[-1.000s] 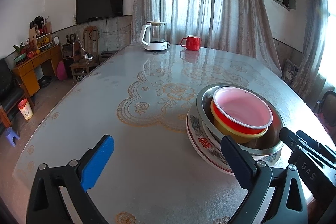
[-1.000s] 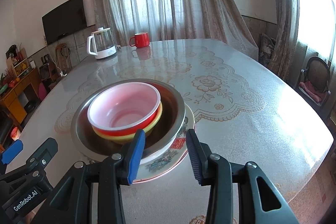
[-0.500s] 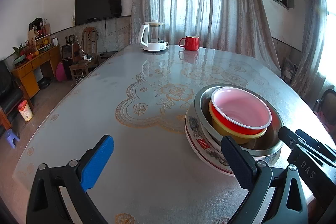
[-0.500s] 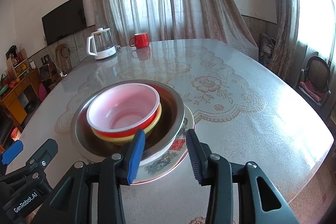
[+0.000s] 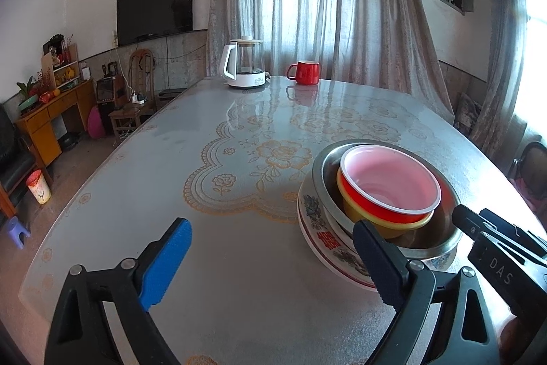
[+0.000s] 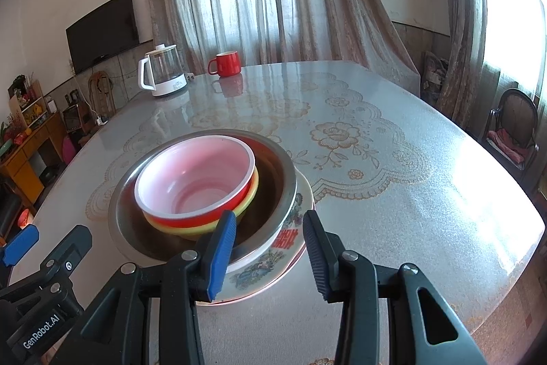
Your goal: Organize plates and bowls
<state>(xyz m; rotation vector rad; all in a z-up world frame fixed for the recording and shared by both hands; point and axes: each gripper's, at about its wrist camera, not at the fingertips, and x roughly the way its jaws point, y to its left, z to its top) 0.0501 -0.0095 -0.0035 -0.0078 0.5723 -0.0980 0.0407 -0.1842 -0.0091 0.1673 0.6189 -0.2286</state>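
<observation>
A stack stands near the table's front edge: a patterned plate (image 6: pixel 266 265) (image 5: pixel 321 238) at the bottom, a steel bowl (image 6: pixel 277 180) (image 5: pixel 324 170) on it, then a yellow bowl (image 6: pixel 251 197) (image 5: pixel 362 211), and a red bowl (image 6: pixel 195 180) (image 5: pixel 389 183) with a pale inside on top. My right gripper (image 6: pixel 269 218) hovers just in front of the stack, its fingers partly apart with the plate's near rim seen past them, pressing on nothing. My left gripper (image 5: pixel 270 228) is left of the stack, jaws wide and closing slowly over bare table.
At the far end of the glass-topped table (image 5: pixel 239 279) stand a white kettle (image 5: pixel 244 64) and a red mug (image 5: pixel 306 72). A dark chair (image 6: pixel 512 125) sits off the table's right side. A wooden cabinet and small stools are on the floor at the left.
The left gripper's fingers stand slightly closer together than before. The stack and the right gripper have not moved.
</observation>
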